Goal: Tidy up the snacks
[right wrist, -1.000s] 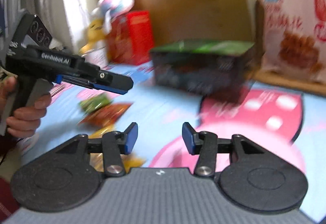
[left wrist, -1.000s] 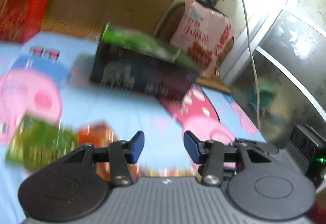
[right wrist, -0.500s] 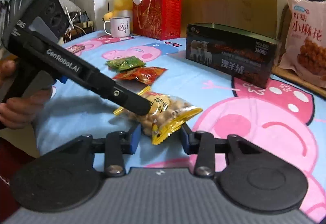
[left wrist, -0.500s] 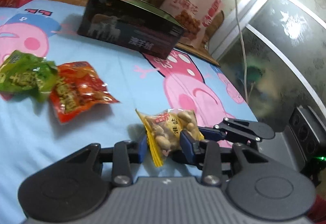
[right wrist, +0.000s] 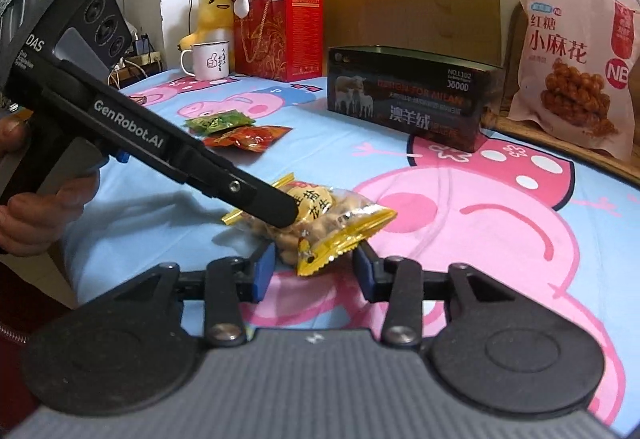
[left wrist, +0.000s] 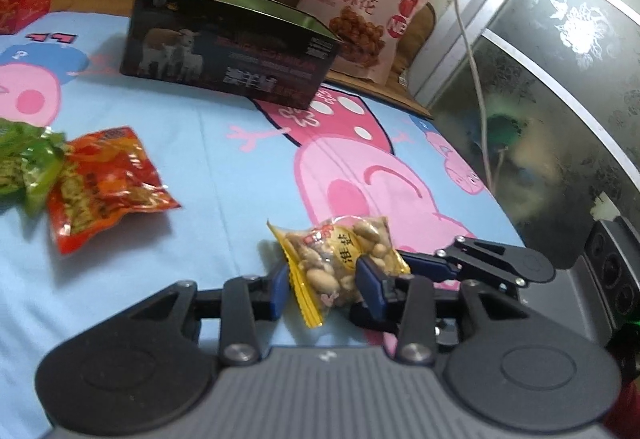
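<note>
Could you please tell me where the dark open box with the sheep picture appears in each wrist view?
Left wrist: dark box sits upper centre-left, on the far part of the sheet.
Right wrist: it sits upper centre-right.
Shared landmark: the pink snack bag just right of it in both.

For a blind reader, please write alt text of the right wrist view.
Both grippers meet at a yellow peanut packet on a cartoon-print sheet: the left gripper grips it, and the right gripper's opening jaws flank its end.
</note>
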Available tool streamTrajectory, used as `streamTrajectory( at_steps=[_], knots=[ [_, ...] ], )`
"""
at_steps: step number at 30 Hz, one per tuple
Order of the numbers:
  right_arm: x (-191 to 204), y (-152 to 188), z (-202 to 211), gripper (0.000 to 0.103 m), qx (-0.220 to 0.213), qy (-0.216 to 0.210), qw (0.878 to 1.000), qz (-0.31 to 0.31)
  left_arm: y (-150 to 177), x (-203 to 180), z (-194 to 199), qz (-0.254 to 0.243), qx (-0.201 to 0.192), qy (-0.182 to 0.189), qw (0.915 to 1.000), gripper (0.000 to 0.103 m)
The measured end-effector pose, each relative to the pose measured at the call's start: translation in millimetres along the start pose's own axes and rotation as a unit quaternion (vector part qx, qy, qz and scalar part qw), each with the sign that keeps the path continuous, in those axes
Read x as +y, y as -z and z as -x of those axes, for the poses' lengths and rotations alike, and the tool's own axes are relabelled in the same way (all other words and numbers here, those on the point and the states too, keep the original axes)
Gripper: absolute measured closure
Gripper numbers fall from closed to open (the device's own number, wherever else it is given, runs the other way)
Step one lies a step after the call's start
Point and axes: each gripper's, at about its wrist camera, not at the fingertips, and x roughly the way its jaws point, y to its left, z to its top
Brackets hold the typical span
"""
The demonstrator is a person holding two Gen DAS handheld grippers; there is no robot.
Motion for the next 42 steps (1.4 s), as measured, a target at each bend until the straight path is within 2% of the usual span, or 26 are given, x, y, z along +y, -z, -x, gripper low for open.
streamTrajectory(
  at_steps=[4,11,14,18,28,34,38,42],
  knots=[
    [5.7,0.4,-0.3,0.052,0.000,0.015,1.000,0.009,-1.7,1.2,4.9,-0.007,-0.011,-0.033,0.9994,0.059],
    [8.0,-3.0,-6.2,0.047,0.002,0.029,1.000,0.010,-0.1,6.9,8.6,-0.003,-0.017,-0.035,0.9992,0.059],
    [11.8,-4.3,-9.4,0.049,0.002,0.023,1.000,0.017,0.3,10.6,10.5,0.001,-0.019,-0.031,0.9993,0.060],
    [18.2,-6.5,-13.9,0.067,0.001,0.006,1.000,0.024,2.0,15.9,15.1,0.006,-0.021,-0.027,0.9994,0.063],
    [39.1,-23.3,-34.2,0.070,0.004,-0.032,0.998,0.049,5.2,49.1,40.5,0.032,-0.047,-0.003,0.9984,0.069],
    [30.3,-44.9,-43.9,0.071,-0.018,-0.034,0.998,0.039,-27.6,52.5,40.0,0.019,-0.059,-0.001,0.9981,0.069],
    [12.6,-70.5,-47.3,0.071,-0.050,-0.016,0.998,0.029,-68.1,51.8,37.2,0.007,-0.083,0.004,0.9966,0.069],
    [-10.0,-105.4,-62.4,0.071,-0.080,0.008,0.996,0.028,-115.3,50.6,29.2,-0.010,-0.119,-0.013,0.9928,0.069]
  ],
)
